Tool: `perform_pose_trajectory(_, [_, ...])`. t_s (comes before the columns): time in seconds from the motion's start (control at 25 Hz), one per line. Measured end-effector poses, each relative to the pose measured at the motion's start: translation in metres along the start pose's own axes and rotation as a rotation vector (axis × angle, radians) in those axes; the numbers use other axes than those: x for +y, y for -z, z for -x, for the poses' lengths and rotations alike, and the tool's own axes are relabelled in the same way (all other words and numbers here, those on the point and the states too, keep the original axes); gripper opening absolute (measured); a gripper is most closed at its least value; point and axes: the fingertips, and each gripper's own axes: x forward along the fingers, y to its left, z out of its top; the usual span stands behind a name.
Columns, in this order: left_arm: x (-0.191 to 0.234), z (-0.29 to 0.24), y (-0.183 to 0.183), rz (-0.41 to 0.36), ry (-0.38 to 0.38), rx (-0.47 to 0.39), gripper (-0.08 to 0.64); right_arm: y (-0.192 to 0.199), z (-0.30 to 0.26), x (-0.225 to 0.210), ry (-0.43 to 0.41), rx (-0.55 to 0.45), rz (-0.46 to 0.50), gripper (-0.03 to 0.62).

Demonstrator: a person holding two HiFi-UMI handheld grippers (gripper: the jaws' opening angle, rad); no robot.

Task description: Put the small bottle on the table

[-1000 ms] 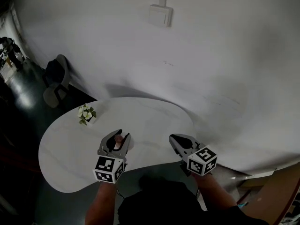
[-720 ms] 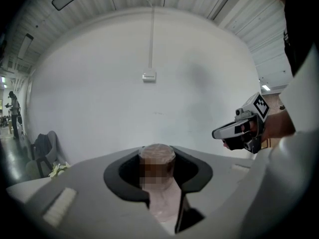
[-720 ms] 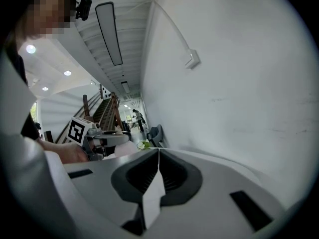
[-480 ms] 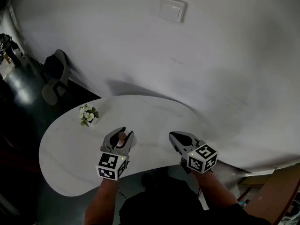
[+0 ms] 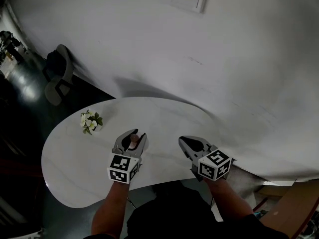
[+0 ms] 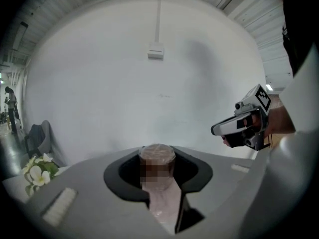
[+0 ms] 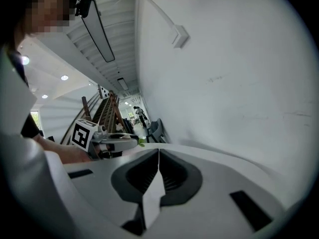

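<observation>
The small bottle (image 6: 157,161), pinched in the left tool (image 5: 130,136), hangs above the bench (image 5: 75,156), not yet set down; the right tool (image 5: 185,142) is pressed together, empty.

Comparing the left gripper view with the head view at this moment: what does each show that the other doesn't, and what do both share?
Only the left gripper view: the small bottle's wrapped top up close, clamped between the left tool's jaws, and the conduit rising above the wall box. Only the head view: the white table's whole curved outline and the person's left forearm. Both: the right tool, the flowers, the grey chair and the wall box.
</observation>
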Motion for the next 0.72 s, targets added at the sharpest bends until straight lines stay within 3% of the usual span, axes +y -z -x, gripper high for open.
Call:
perform_pose_trajectory(0.32, [0.005,-0.052,0.025,-0.019,0.018,0.084,0.133,0.007,-0.009,-0.030,-0.008,0.020,-0.036,0.012])
perform_pose_trajectory(0.72, [0.006,-0.112,0.061,0.040,0.048,0.169,0.133,0.034,-0.009,-0.065,0.025,0.053,-0.116,0.012])
